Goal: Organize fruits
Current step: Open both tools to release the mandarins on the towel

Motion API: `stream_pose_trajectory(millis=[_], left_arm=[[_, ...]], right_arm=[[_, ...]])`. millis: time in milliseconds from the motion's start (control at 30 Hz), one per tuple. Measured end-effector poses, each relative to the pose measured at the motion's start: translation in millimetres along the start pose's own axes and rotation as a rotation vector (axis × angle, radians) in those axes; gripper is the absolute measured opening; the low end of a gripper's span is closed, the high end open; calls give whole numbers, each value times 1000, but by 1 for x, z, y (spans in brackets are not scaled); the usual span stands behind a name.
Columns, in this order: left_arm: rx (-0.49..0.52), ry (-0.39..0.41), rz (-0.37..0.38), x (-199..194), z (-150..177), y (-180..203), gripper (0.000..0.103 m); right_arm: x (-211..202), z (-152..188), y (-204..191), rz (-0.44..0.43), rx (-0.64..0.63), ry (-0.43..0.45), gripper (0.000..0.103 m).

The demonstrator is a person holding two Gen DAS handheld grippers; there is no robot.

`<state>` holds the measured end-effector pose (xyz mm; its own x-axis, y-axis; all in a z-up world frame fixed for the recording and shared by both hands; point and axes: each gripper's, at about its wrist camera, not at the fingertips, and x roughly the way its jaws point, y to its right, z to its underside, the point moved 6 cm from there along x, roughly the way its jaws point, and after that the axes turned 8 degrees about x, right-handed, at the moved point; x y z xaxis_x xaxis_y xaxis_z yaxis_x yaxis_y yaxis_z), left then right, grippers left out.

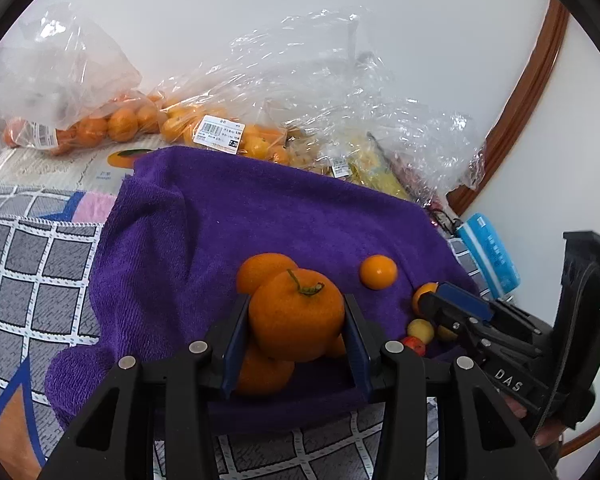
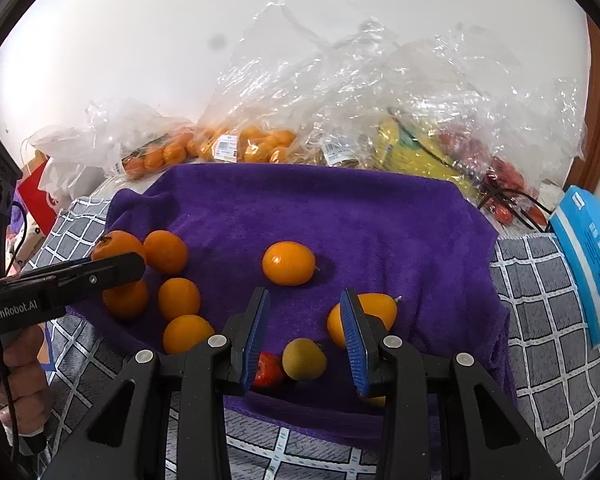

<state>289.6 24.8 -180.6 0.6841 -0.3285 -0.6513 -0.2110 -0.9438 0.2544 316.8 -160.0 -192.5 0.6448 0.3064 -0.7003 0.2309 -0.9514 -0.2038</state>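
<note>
While the left gripper (image 1: 296,320) pinches one stemmed orange mandarin (image 1: 296,320) in its fingers above four more mandarins (image 2: 172,260) on the purple terry towel (image 2: 340,216), the right gripper (image 2: 304,332) hovers, fingers spread and empty, among two smooth kumquats (image 2: 288,263), one yellowish fruit (image 2: 304,359) and one red fruit (image 2: 268,370).

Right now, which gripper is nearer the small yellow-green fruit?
Right. The right gripper hangs open just above the yellow-green fruit, which shows between its fingers. The left gripper is off to the side, shut on a stemmed orange.

Right gripper (image 1: 428,304) reads "DAS" — left gripper (image 2: 112,270), "enRobot.AI".
</note>
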Motion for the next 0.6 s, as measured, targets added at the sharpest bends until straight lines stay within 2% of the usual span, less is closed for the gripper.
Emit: stream_pose_trajectory(millis=[200,600], left_arm=[[1,1,-5,0,0,0,42],[-6,-9,-10,0,0,-1,53]], right_arm=[[1,1,-4,-1,-4,0,37],[4,6,-11,3,-31,-10,38]])
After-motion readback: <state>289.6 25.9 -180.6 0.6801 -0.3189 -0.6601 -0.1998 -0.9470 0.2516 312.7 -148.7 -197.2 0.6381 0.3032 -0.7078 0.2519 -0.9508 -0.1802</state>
